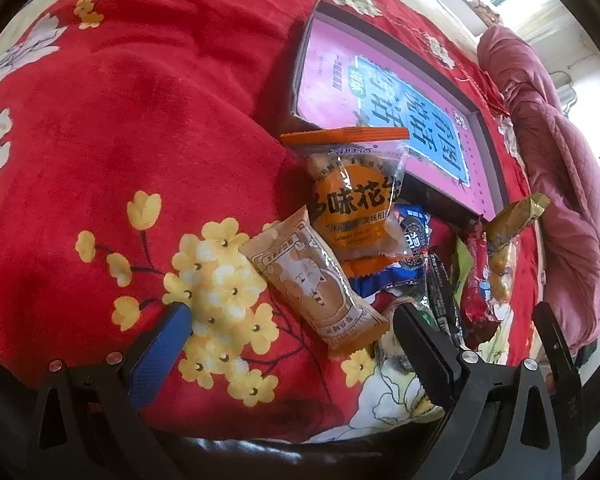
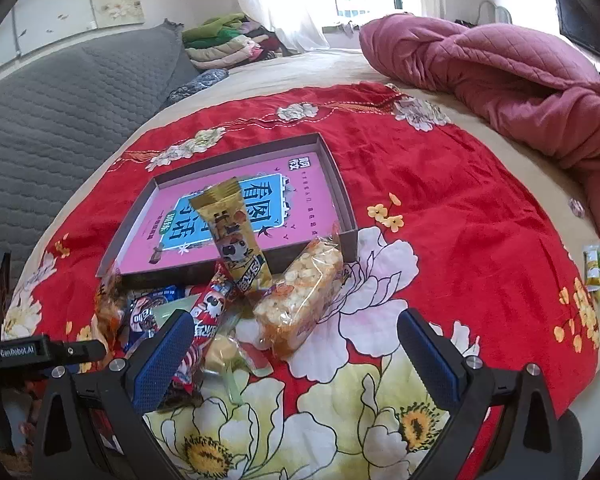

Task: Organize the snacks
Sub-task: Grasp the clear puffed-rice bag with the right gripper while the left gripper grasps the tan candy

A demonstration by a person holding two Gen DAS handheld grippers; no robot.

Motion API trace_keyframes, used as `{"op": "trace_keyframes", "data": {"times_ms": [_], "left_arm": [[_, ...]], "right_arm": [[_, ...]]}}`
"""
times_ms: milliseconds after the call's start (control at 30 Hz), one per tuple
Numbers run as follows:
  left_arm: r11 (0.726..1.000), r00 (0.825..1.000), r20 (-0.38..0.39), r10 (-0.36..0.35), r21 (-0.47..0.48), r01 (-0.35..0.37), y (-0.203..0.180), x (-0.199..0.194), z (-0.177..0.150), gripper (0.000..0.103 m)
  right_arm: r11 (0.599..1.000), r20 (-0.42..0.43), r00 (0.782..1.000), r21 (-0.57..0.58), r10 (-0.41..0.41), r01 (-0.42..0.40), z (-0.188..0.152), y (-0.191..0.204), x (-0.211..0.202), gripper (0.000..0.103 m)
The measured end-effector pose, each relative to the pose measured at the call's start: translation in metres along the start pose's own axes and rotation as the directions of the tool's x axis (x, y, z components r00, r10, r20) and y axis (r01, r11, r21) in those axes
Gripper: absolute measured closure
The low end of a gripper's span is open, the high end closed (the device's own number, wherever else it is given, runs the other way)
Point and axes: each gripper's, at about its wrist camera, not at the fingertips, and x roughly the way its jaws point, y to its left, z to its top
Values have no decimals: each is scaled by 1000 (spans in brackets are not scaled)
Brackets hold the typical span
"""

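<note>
I can read "看图" in big dark characters on the blue panel of the pink sheet (image 2: pixel 236 216) lying in the box. The orange snack packet (image 1: pixel 354 204) reads "味花". The black device (image 2: pixel 24 350) at my left says "GenRobot.AI".

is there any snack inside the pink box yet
No: in the right wrist view the pink box holds only its printed bottom, and the yellow snack stick merely leans over its near wall from the pile outside.
</note>
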Motion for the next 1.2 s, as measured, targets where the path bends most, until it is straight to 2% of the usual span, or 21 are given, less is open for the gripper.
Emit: {"op": "trace_keyframes", "data": {"times_ms": [133,267,467,600,733,900,967,1100,1200], "left_arm": [[1000,1000,8,12,24,-13,-6,3,1,6],[999,1000,24,20,39,-21,-8,3,2,15],[998,999,34,25,54,-27,-12,6,5,26],[997,999,36,35,65,-38,-14,7,5,27],[997,999,38,37,66,-39,-13,8,5,30],[997,998,36,47,65,-49,-14,12,6,34],[997,998,35,53,62,-55,-13,12,6,38],[998,998,32,56,34,-57,-4,11,8,56],[999,999,28,45,15,-46,2,11,9,59]], "right_arm": [[999,-13,1000,32,4,-3,4,-2,10,1],[998,-39,999,47,-28,30,9,-3,24,1],[995,-60,996,69,-69,74,17,-6,38,11],[993,-83,993,80,-86,92,21,-8,48,19],[995,-105,992,51,-76,82,19,-7,55,37],[998,-111,993,30,-50,54,13,-7,53,46],[998,-122,992,44,-34,39,12,-8,54,46],[997,-134,991,73,-6,16,12,-11,56,47],[996,-133,991,89,14,-2,11,-15,57,49]]}}
